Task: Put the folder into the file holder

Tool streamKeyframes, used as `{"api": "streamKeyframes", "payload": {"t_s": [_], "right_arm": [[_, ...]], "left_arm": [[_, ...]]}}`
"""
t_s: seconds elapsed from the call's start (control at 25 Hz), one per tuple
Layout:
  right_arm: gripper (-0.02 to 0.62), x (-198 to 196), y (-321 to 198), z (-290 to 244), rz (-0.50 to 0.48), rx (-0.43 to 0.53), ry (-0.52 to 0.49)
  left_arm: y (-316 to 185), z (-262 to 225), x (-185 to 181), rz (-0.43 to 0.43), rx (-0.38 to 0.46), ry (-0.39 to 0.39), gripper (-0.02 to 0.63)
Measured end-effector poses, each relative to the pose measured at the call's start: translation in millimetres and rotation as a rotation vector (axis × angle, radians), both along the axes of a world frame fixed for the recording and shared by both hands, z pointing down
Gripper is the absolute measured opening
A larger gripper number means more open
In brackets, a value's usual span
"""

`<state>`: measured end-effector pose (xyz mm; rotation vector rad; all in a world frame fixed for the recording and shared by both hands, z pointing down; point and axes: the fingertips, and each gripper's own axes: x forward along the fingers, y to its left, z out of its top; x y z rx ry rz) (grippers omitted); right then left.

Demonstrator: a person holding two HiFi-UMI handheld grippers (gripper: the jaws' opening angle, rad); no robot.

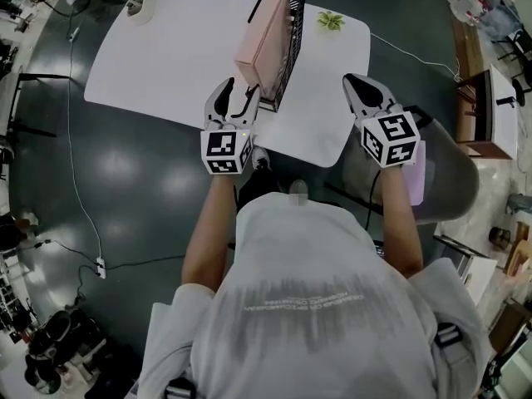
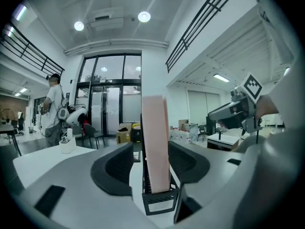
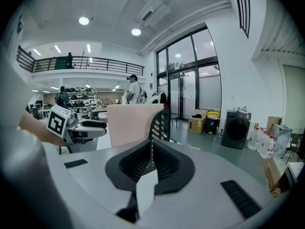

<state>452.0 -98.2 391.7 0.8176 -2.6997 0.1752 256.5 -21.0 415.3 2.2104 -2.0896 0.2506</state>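
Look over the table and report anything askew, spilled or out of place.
Nothing stands out. The pink folder stands upright in the black file holder on the white table, and nothing looks spilled or tipped over.

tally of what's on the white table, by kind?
pink folder: 1
black file holder: 1
white cup: 1
small green plant: 1
Total: 4
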Motion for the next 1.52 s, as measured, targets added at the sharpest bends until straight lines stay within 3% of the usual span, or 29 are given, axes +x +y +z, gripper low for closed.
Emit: {"api": "streamKeyframes", "payload": {"t_s": [0.08,0.2,0.28,0.48,1.08,1.52], "right_arm": [[0.037,-5.9,4.7,-10.5,-0.015,0.031,-0.007],[0.037,-10.7,11.7,-25.1,-0.033,0.075,-0.013],[0.038,-14.1,16.3,-34.8,-0.05,0.105,-0.015],[0.037,-25.0,29.4,-54.6,-0.104,0.172,-0.011],[0.037,-38.1,66.8,-93.2,-0.162,0.241,-0.033],[0.029,-38.8,71.5,-102.0,-0.182,0.272,-0.033]], "left_arm": [[15.3,-12.3,-10.0,-0.016,0.016,-0.007,0.227],[37.5,-31.2,-28.2,-0.085,0.025,-0.06,0.129],[51.1,-44.6,-40.1,-0.134,0.032,-0.093,0.097],[79.3,-79.1,-57.6,-0.181,0.067,-0.079,0.017],[119.4,-147.3,-25.2,-0.085,0.155,-0.098,0.015],[118.9,-163.0,-21.8,-0.102,0.185,-0.139,0.015]]}}
